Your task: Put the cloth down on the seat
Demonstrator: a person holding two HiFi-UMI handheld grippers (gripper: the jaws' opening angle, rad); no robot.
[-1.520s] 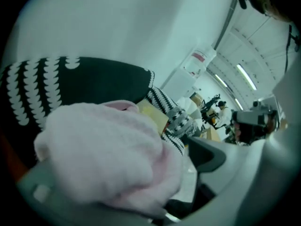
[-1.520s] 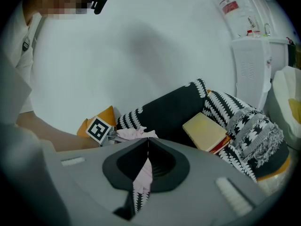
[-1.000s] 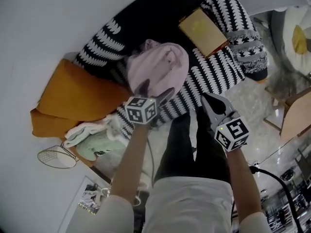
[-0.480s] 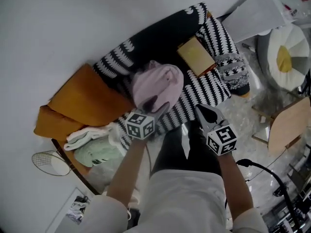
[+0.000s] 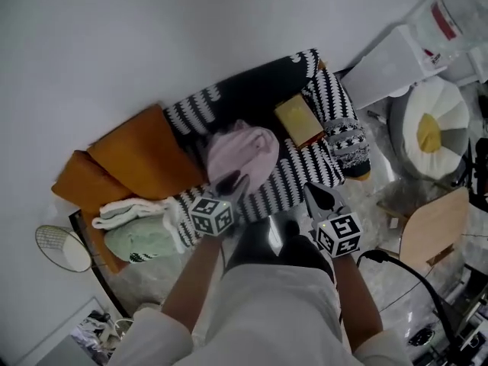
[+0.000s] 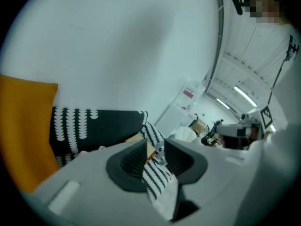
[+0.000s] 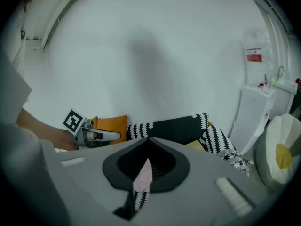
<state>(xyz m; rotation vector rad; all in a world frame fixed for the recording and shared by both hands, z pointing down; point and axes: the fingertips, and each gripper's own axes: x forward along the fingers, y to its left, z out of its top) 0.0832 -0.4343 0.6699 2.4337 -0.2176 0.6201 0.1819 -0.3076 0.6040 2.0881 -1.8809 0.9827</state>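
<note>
The pink cloth [image 5: 242, 155] lies bunched on the black-and-white striped sofa seat [image 5: 305, 166]. My left gripper [image 5: 229, 184] hovers at the cloth's near edge, its jaws closing with nothing between them. In the left gripper view only striped fabric shows through the narrow gap of the left gripper [image 6: 154, 142]. My right gripper [image 5: 313, 192] is held to the right over the seat's front edge, shut and empty. In the right gripper view, the right gripper [image 7: 148, 140] has its tips together, and a sliver of the pink cloth [image 7: 143, 175] shows behind them.
Orange cushions [image 5: 137, 155] lean at the sofa's left end, above a pile of green and white towels [image 5: 141, 235]. A tan flat box [image 5: 299, 120] lies on the seat's right part. An egg-shaped cushion [image 5: 427, 132] and a wooden board [image 5: 431, 231] stand at the right.
The left jaws stood wide at the cloth's edge and have since narrowed and drawn back slightly. The cloth stays on the seat. The head view has pulled back.
</note>
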